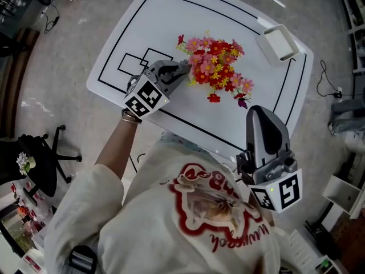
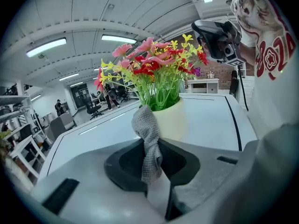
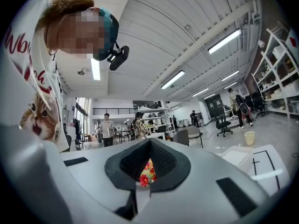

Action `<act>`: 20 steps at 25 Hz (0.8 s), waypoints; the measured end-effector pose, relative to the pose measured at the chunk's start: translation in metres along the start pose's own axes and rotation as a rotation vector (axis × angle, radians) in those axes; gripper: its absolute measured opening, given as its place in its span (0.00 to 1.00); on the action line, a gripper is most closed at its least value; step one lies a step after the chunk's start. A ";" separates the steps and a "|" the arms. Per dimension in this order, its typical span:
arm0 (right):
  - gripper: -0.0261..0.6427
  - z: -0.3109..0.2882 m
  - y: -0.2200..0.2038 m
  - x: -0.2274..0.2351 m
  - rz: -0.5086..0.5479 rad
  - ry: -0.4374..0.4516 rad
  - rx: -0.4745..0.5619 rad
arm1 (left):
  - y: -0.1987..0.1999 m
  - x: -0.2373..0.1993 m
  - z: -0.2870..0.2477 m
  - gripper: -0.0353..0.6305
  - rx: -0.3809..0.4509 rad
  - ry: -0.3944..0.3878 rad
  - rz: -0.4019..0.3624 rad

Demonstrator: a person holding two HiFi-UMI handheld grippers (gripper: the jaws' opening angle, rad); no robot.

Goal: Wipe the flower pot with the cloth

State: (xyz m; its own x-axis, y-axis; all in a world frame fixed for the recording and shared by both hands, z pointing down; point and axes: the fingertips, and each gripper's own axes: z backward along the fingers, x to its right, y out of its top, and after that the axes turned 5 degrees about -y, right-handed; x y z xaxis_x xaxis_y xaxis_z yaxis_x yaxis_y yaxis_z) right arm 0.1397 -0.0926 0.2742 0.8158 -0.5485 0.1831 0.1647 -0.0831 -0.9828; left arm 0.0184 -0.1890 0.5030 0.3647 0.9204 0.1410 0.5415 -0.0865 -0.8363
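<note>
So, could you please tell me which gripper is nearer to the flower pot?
Left. The left gripper, shut on the grey cloth, is right beside the flower pot, cloth at its rim. The right gripper hangs back by the table edge, well clear.

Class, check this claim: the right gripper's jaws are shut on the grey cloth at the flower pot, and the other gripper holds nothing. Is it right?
No. It is the left gripper whose jaws are shut on the grey cloth at the flower pot, as the left gripper view shows. The right gripper is the one that holds nothing.
</note>
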 end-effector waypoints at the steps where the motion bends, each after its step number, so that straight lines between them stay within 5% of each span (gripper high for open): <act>1: 0.04 0.001 0.000 -0.001 -0.001 0.001 0.000 | 0.000 0.001 0.001 0.13 -0.002 0.000 0.000; 20: 0.04 0.012 -0.006 -0.010 -0.008 0.005 0.001 | 0.001 0.019 0.003 0.13 -0.017 0.015 0.003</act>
State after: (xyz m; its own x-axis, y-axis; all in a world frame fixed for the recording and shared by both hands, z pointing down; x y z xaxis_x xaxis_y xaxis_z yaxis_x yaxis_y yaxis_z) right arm 0.1372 -0.0765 0.2784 0.8118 -0.5517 0.1912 0.1721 -0.0868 -0.9812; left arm 0.0230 -0.1707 0.5035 0.3775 0.9143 0.1467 0.5534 -0.0957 -0.8274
